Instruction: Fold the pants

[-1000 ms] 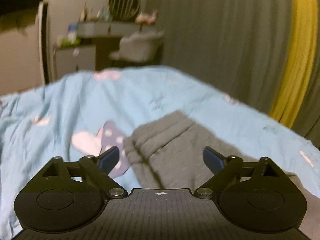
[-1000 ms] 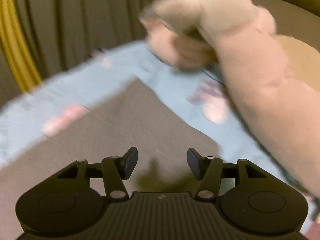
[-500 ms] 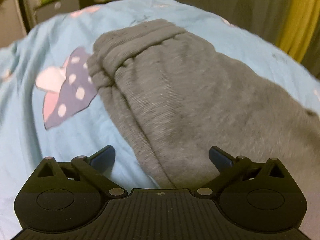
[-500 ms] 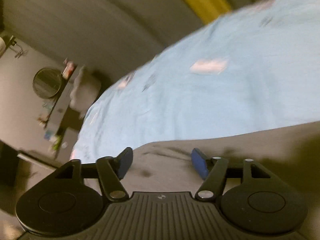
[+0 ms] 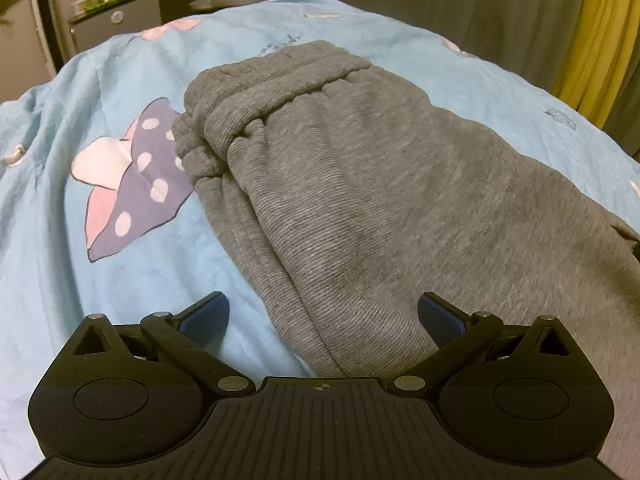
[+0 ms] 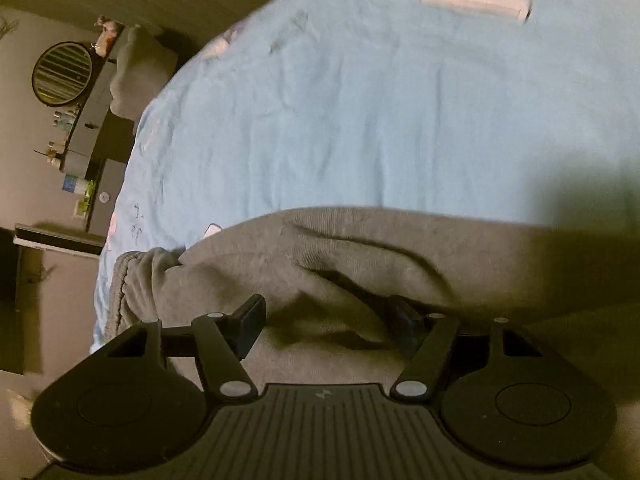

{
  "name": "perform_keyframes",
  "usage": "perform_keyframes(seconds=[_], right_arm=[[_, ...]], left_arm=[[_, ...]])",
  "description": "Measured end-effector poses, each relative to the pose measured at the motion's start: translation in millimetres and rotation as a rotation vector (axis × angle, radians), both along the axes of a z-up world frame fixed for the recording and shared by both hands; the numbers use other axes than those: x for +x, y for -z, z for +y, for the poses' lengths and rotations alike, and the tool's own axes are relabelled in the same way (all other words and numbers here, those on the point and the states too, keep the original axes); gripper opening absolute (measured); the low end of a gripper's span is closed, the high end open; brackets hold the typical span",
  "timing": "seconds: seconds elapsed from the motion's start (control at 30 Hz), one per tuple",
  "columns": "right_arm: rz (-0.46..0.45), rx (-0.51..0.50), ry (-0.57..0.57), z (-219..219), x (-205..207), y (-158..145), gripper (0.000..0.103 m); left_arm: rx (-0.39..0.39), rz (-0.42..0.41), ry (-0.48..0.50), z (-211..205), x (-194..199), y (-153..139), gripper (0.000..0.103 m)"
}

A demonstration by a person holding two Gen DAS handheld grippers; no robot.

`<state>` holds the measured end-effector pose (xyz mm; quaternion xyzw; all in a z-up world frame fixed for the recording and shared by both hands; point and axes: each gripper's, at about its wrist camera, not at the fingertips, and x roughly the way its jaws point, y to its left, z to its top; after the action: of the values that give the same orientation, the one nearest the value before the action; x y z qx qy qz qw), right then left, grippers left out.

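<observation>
The pants [image 5: 360, 184] lay on the bed cover [image 5: 60, 240] before me, waistband [image 5: 272, 80] at the far end, a bow print [image 5: 132, 176] just left of it, a cabinet [image 5: 116, 24] behind the bed, and 1 fabric ridge [image 6: 320, 280] between my right fingers [image 6: 250, 320].

Dim, warm indoor light. The left wrist view is fairly sharp, with fisheye bending at the edges. The right wrist view is softer and tilted; a broad dark shadow covers the pants [image 6: 400, 264] and the bed [image 6: 360, 120] near its right edge. No glare.
</observation>
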<state>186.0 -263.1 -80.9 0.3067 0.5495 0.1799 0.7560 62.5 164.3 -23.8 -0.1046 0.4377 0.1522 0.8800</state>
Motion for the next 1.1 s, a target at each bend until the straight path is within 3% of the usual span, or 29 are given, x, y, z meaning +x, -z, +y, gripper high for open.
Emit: perform_keyframes(seconds=[0.07,0.2,0.27,0.5,0.53,0.57,0.63,0.7,0.77,0.87,1.0,1.03,1.1], right_arm=[[-0.001,0.040,0.013,0,3,2,0.075],[0.018,0.312,0.104,-1,12,15,0.075],[0.057,0.373,0.161,-1,18,26,0.075],[0.041,0.416,0.287,-26,57,1,0.075],[0.032,0.415,0.290,-31,62,-3,0.070],[-0.033,0.397,0.309,-37,63,-10,0.066],[-0.208,0.239,0.388,-56,60,-37,0.071],[-0.196,0.268,0.417,-76,58,-48,0.075],[-0.200,0.290,0.358,-76,44,-56,0.079],[-0.194,0.216,0.195,-55,3,-59,0.080],[-0.104,0.278,0.086,-43,-44,-20,0.082],[-0.085,0.230,0.096,-45,-49,-9,0.080],[-0.113,0.036,0.175,-57,-54,3,0.032]], left_arm=[[-0.008,-0.001,-0.004,0,0,0,0.103],[-0.007,-0.001,-0.006,1,1,0,0.103],[-0.007,-0.002,-0.006,1,0,0,0.103],[0.001,-0.006,-0.001,1,0,2,0.103],[0.001,-0.006,-0.001,1,0,2,0.103],[0.000,-0.005,-0.002,2,0,2,0.103],[0.000,-0.006,-0.002,1,0,1,0.103],[0.004,-0.007,-0.001,0,1,2,0.103],[0.005,-0.008,-0.001,0,1,2,0.103],[0.005,-0.006,0.000,0,2,2,0.103],[0.003,-0.006,-0.001,1,2,2,0.103],[0.003,-0.005,0.000,1,2,2,0.103],[-0.003,-0.004,0.002,2,2,1,0.103]])
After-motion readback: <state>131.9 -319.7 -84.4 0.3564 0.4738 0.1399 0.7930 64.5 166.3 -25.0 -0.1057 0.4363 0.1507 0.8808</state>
